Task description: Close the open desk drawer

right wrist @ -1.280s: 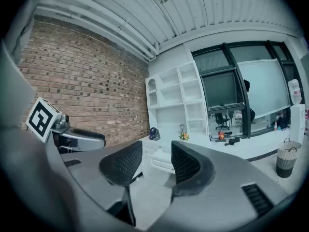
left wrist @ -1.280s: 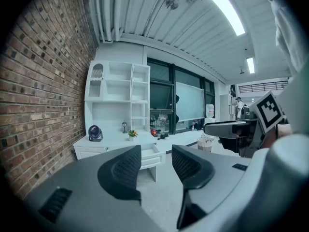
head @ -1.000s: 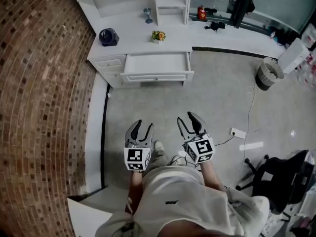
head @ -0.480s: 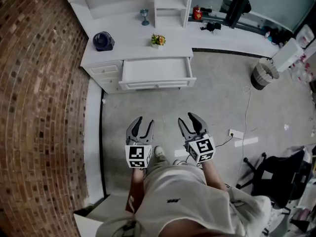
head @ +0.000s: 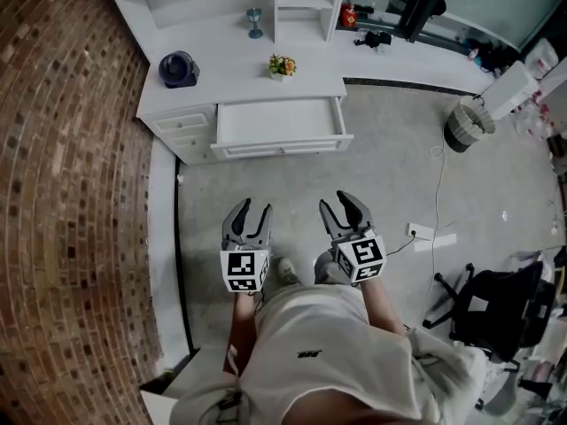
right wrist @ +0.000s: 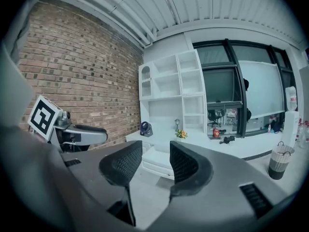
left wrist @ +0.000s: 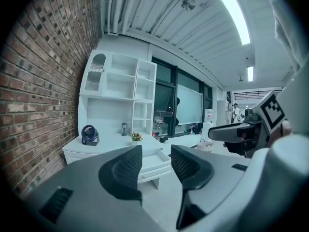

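The white desk [head: 239, 82] stands against the far wall, and its wide drawer [head: 279, 124] is pulled out toward me. Both grippers hover over the floor, well short of the drawer. My left gripper [head: 249, 215] points at it, and its jaws have just been closing but still stand apart with nothing between them. My right gripper [head: 341, 209] is open and empty beside it. In the left gripper view the drawer [left wrist: 154, 163] shows far off between the jaws of that gripper [left wrist: 156, 151]. The right gripper view shows the same drawer [right wrist: 157, 160] beyond its gripper [right wrist: 155, 146].
A small fan [head: 175, 67], a flower pot [head: 283, 65] and a goblet-shaped lamp [head: 255, 20] stand on the desk top. A brick wall [head: 62, 193] runs along the left. A waste basket [head: 462, 124], a power strip [head: 421, 232] and a black office chair [head: 492, 312] are at the right.
Both grippers have moved forward toward the desk as the person walks. The left jaws have narrowed a little.
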The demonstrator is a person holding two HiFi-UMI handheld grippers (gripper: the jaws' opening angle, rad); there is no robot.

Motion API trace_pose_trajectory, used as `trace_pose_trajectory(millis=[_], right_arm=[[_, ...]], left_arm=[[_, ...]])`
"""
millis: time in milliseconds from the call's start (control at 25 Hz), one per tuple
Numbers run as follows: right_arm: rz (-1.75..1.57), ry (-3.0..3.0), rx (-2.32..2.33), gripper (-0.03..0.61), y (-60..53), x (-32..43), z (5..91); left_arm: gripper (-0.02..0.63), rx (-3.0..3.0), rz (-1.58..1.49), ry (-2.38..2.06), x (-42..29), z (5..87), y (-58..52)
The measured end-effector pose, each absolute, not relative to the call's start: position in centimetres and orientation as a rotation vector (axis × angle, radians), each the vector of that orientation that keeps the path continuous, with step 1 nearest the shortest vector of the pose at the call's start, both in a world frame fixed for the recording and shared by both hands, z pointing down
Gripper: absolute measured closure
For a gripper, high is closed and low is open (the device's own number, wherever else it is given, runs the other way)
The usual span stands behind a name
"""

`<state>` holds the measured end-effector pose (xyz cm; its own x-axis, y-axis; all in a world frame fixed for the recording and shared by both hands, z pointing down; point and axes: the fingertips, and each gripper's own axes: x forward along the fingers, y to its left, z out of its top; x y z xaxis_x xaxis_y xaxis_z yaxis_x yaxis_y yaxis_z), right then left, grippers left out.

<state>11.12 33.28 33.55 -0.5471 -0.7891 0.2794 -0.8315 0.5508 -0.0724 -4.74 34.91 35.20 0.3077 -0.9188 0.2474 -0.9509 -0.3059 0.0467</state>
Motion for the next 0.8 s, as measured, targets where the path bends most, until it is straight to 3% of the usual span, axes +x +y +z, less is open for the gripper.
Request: trace_pose_trajectory(millis=[800], right_arm=[[0.323, -2.563, 1.352, 0.408, 25.7, 12.0, 35.4]], left_arm=[[0.422, 2.347, 0.3, -1.735, -3.9, 36.9, 28.1]])
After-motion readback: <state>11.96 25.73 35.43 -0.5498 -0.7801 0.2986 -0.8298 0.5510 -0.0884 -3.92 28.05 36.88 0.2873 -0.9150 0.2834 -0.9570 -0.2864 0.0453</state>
